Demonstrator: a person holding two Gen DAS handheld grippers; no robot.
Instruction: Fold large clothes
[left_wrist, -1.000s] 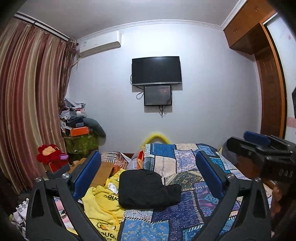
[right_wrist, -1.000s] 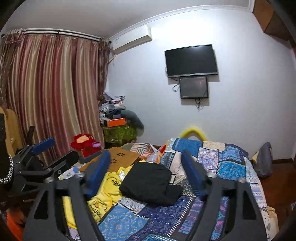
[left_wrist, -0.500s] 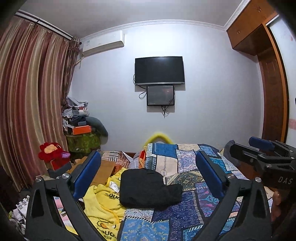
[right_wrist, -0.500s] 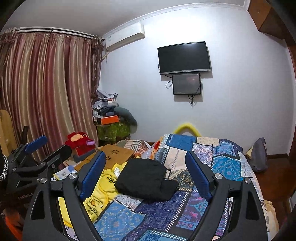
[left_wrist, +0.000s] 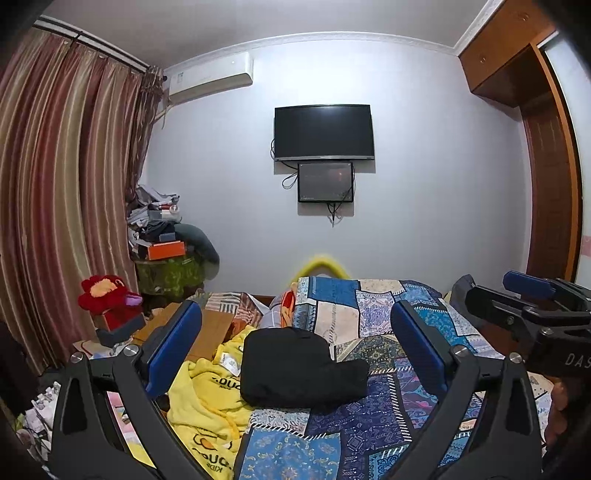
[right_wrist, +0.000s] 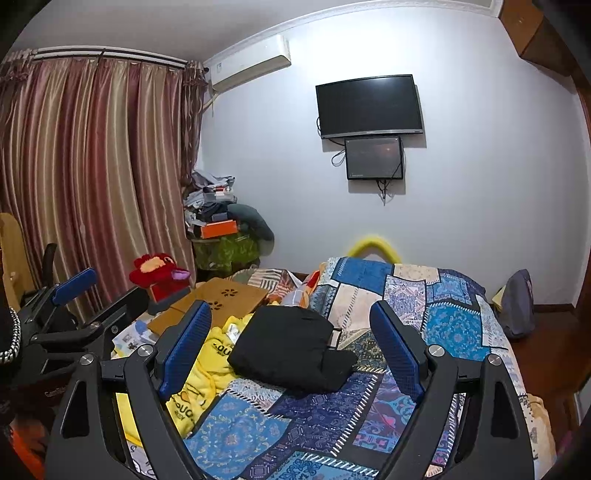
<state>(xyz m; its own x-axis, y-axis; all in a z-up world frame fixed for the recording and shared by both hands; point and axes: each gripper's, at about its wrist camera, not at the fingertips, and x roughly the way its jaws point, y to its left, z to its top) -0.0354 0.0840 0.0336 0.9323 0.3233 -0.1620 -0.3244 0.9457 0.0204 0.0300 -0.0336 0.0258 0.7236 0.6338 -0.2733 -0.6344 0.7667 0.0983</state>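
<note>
My left gripper (left_wrist: 295, 349) is spread wide, nothing between its blue pads (left_wrist: 173, 347); it hangs above the near end of the bed, clear of all cloth. My right gripper (right_wrist: 290, 345) is likewise spread wide and empty, held beside the left one; each shows at the edge of the other's view.

Black garment (left_wrist: 295, 365): folded into a compact bundle, lying on the quilt (left_wrist: 369, 321) ahead of and below both grippers. In each wrist view it sits framed between the two pads, touching neither. One thicker flap sticks out to the right of the bundle.

Yellow garment (left_wrist: 207, 398): crumpled, dark lettering visible, just left of the black one and partly under its left edge, below my left pad.

Farther out: brown board (right_wrist: 218, 299) left of the bed, red plush (left_wrist: 105, 295) near the curtain (left_wrist: 66, 184), TV (left_wrist: 323, 133) on the far wall.
</note>
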